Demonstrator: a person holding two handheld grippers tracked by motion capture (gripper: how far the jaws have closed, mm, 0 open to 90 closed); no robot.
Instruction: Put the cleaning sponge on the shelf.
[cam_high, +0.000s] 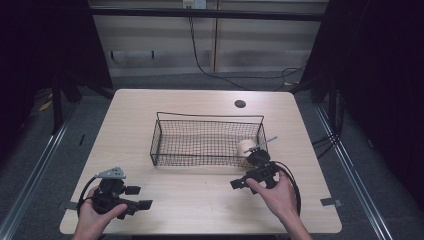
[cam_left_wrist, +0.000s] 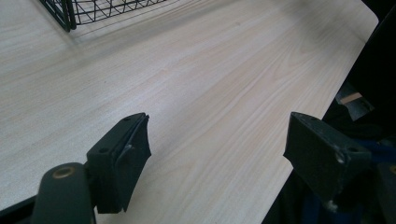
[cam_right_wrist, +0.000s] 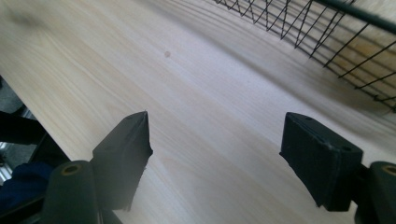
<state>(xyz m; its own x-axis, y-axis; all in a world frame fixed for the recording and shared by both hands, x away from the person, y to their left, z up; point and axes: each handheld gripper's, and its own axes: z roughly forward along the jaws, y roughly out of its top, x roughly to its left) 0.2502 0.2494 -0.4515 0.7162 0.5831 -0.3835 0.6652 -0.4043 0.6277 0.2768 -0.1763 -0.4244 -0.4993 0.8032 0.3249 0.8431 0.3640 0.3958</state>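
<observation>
1. The left gripper (cam_high: 139, 197) sits low at the tabletop's (cam_high: 200, 200) front left corner, held from behind by the left hand (cam_high: 92, 216), jaws spread wide and empty.
2. The right gripper (cam_high: 240, 183), jaws apart and empty, lies under the right hand (cam_high: 277, 195) near the front right, pointing left.
3. The wire basket (cam_high: 165, 145) stands mid-table, a pale roll (cam_high: 245, 147) in its right end.
</observation>
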